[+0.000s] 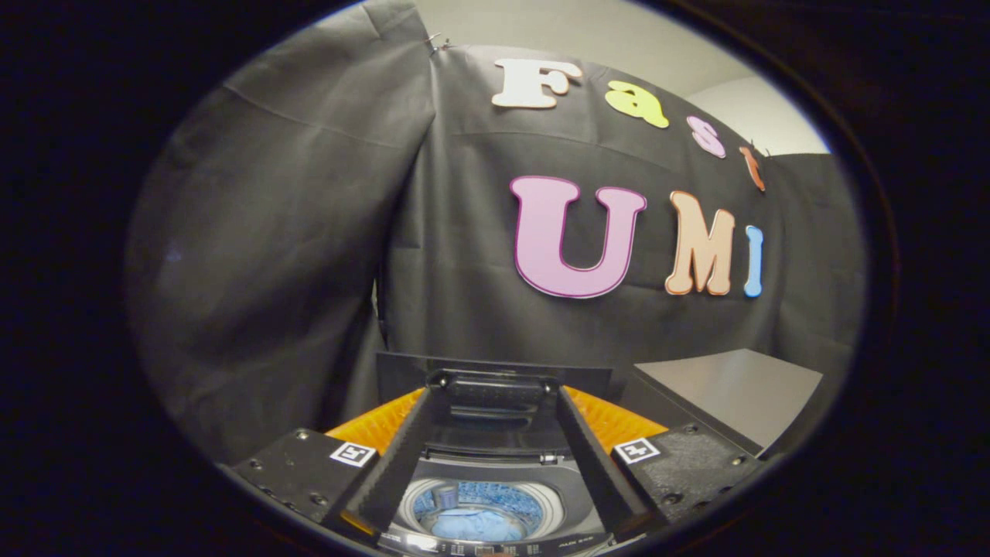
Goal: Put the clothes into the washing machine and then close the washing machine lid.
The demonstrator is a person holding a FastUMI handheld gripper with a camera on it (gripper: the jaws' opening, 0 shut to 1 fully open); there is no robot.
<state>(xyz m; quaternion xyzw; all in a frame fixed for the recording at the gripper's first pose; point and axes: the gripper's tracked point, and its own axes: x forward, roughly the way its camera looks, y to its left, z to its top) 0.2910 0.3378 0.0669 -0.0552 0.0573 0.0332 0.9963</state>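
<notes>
The washing machine (495, 464) stands below me, and I look down into its round drum (479, 507). Blue clothes (473, 524) lie at the bottom of the drum. The dark lid (495, 410) is raised and stands upright behind the opening, with its top edge level with my fingertips. My gripper (493, 387) is open and hovers above the machine. Its fingers (402, 456) are spread wide to either side of the opening. The lid and the drum show in the gap between them, and nothing is gripped. Whether the fingertips touch the lid I cannot tell.
The booth's black cloth wall (309, 232) hangs close behind the machine. A flat grey surface (735, 387) lies to the right of the machine, beyond my right finger. The machine's control strip (495, 548) runs along its near edge.
</notes>
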